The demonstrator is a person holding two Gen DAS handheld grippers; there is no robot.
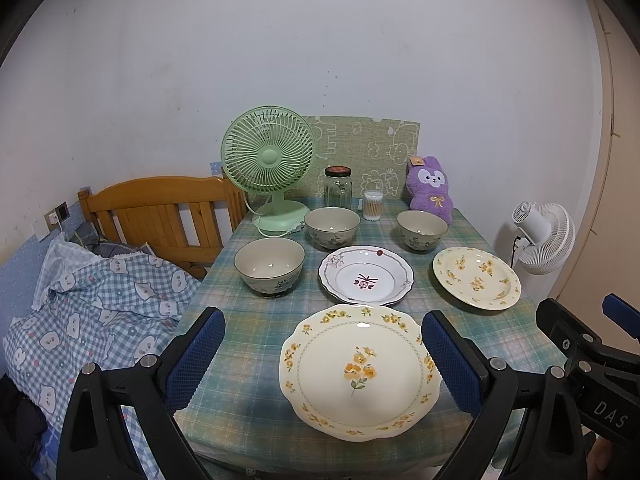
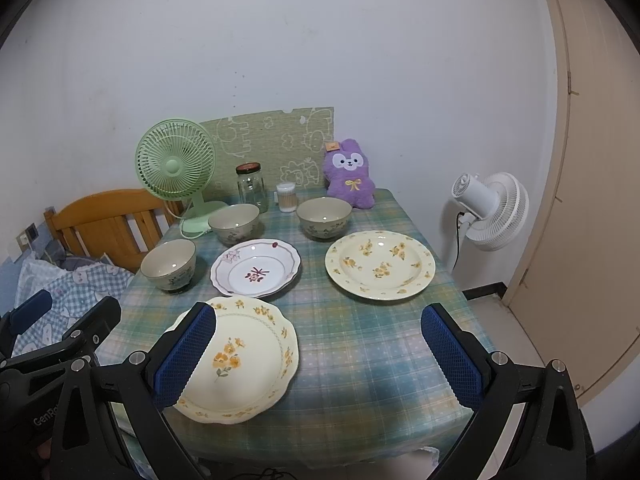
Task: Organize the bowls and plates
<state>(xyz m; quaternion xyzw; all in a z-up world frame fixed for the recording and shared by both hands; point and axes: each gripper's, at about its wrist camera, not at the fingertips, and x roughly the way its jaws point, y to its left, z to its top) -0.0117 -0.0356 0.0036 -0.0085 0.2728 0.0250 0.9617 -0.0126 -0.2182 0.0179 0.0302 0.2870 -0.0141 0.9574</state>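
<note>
Three plates and three bowls lie on a green plaid table. A scalloped cream plate with yellow flowers is nearest. Behind it is a white plate with a red motif. A round cream flowered plate is at the right. The bowls stand at the left, the middle and the right. My left gripper is open above the near plate. My right gripper is open and empty, above the table right of that plate.
A green desk fan, a glass jar, a cotton-swab tub and a purple plush rabbit line the table's back edge. A wooden bed frame with checked bedding is left. A white floor fan and a door stand right.
</note>
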